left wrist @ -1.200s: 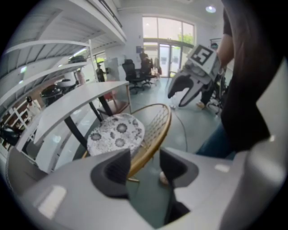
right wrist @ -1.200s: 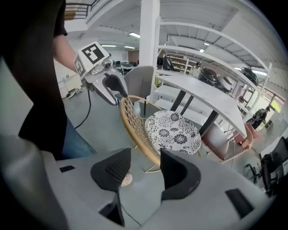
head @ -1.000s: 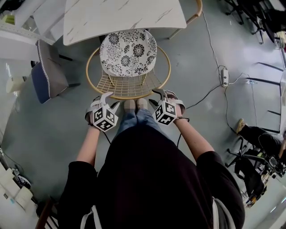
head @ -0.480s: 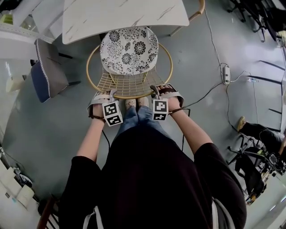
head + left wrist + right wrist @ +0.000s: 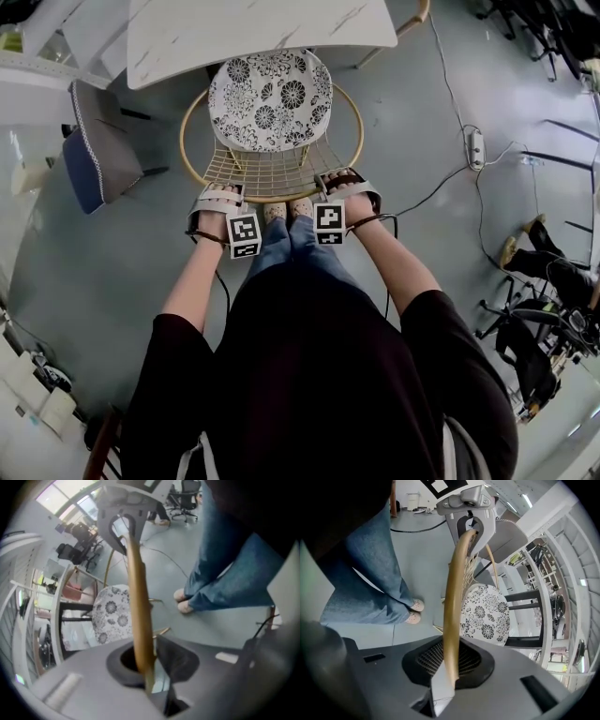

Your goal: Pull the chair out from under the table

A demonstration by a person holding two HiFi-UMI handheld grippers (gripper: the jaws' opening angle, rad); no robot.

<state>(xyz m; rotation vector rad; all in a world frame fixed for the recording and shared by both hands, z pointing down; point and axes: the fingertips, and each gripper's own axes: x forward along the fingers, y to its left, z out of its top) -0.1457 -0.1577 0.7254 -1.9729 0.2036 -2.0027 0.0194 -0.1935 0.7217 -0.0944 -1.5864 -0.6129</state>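
- Left gripper (image 5: 217, 199): my jaws have just been closing and now clamp the round gold wire chair (image 5: 272, 176) by its hoop rim.
- Right gripper (image 5: 342, 184): jaws likewise clenched on that rim.

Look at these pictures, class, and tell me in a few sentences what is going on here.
A person stands behind a round wire chair with a floral cushion, holding a gripper in each hand. The jaws of the left gripper and the right gripper have just been closing, and each is clamped on the chair's golden back rim. The chair's front sits at the edge of the marble table; it is not yet pulled out.
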